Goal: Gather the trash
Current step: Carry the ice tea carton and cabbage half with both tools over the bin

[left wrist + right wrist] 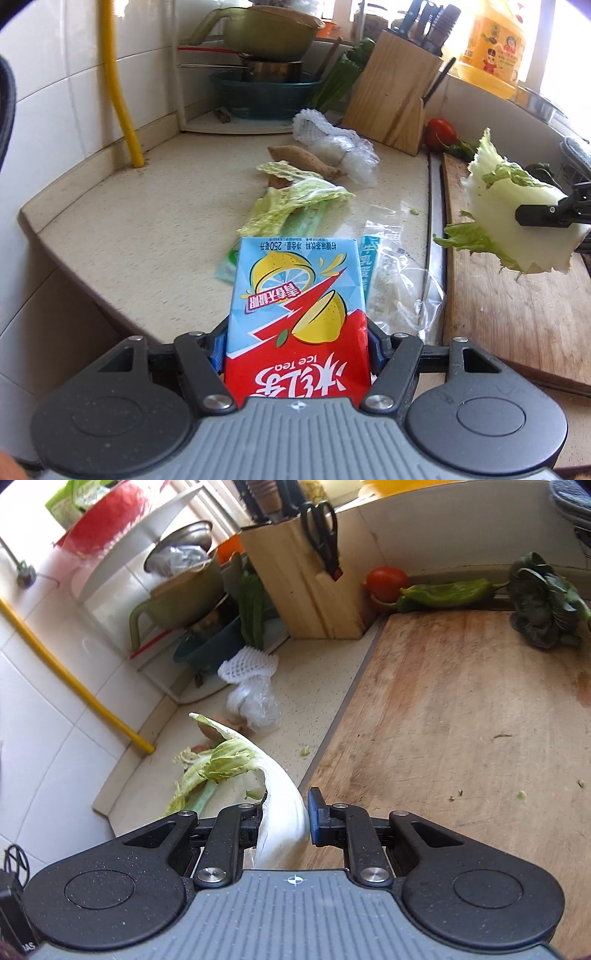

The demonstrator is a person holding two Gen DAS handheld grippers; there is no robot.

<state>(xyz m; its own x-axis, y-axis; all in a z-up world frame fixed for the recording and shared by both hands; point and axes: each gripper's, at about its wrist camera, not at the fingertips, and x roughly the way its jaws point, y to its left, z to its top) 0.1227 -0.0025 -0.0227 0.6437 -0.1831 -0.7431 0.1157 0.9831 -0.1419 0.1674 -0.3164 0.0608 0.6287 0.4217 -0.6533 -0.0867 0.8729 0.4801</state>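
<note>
Ice tea carton: rectangular, glossy, long axis toward 12 o'clock, clamped in left gripper. Cabbage leaf: curved, waxy, pinched in right gripper.

Left tongs clamped on load; right tongs pinched, angled down.

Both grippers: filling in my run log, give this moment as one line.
left gripper: holds ice tea carton | right gripper: holds cabbage leaf | both lifted
</note>
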